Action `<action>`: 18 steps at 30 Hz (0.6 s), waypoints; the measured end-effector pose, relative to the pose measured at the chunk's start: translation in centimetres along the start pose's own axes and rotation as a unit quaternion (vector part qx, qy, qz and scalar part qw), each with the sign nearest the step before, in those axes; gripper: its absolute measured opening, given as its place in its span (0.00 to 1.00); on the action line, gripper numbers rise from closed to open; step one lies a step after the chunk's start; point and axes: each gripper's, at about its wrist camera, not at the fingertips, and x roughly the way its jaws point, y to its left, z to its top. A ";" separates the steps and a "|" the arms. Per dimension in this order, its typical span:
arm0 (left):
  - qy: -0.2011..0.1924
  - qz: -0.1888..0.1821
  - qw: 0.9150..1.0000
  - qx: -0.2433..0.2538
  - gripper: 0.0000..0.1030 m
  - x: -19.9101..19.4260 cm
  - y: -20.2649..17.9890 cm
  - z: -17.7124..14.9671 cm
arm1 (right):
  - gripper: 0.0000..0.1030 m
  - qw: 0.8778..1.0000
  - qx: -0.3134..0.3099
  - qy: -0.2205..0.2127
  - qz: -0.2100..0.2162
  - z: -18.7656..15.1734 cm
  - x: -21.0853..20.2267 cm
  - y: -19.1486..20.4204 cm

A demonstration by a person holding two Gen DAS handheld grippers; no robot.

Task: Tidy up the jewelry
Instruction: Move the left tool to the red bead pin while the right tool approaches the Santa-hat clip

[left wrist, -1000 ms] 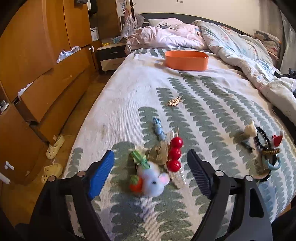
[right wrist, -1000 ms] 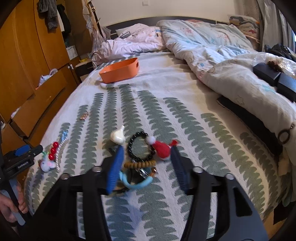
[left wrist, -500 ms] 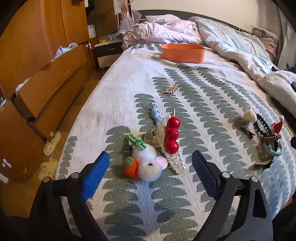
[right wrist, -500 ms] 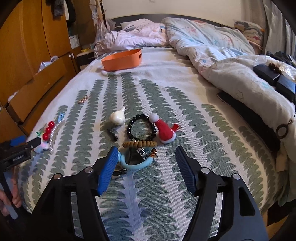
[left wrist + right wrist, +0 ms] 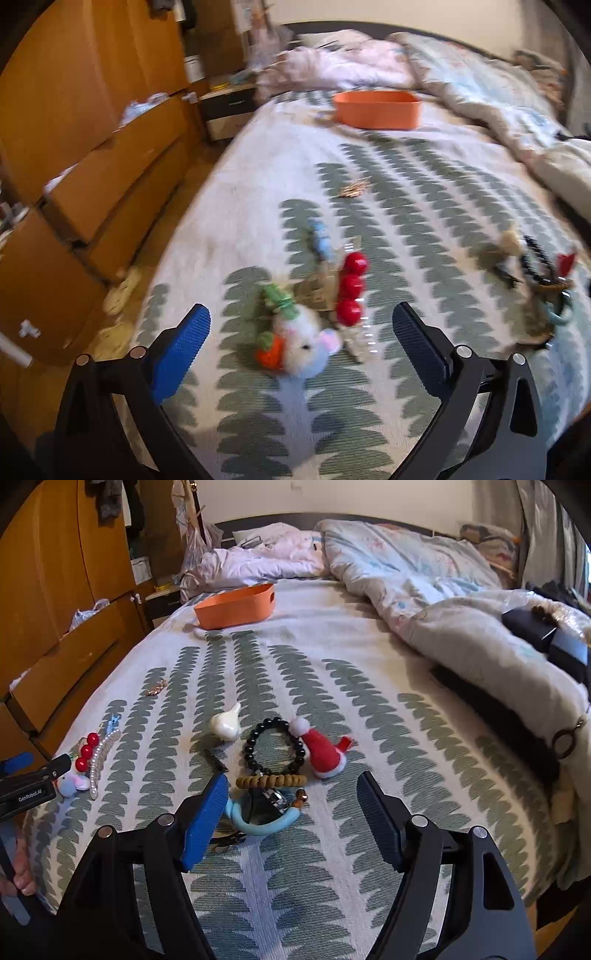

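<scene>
Bedspread (image 5: pixel 258 177) blurred; plush clip (image 5: pixel 303 343) details indistinct.

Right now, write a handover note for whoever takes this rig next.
Left tool: open, empty, over the white plush clip beside the red bead clip.
Right tool: open, empty, above the light blue ring, wooden bead bracelet, black bead bracelet and Santa hat clip.
Orange bin sits at the far end of the bed.
Done: nothing picked up.
Left: every piece.
</scene>
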 end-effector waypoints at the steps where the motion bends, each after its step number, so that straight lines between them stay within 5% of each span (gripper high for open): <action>1: -0.005 -0.013 1.000 0.001 0.95 -0.1 0.0 0.0 | 0.75 1.000 0.000 -0.005 0.001 0.1 -0.1 0.0; 5: -0.026 -0.017 1.000 0.003 0.95 -0.1 0.1 0.1 | 0.78 1.000 0.007 -0.008 0.009 0.5 0.5 -0.2; 18: 0.012 0.000 1.000 0.019 0.95 3.2 -1.3 1.2 | 0.78 0.999 0.008 0.021 -0.040 1.3 3.7 -0.6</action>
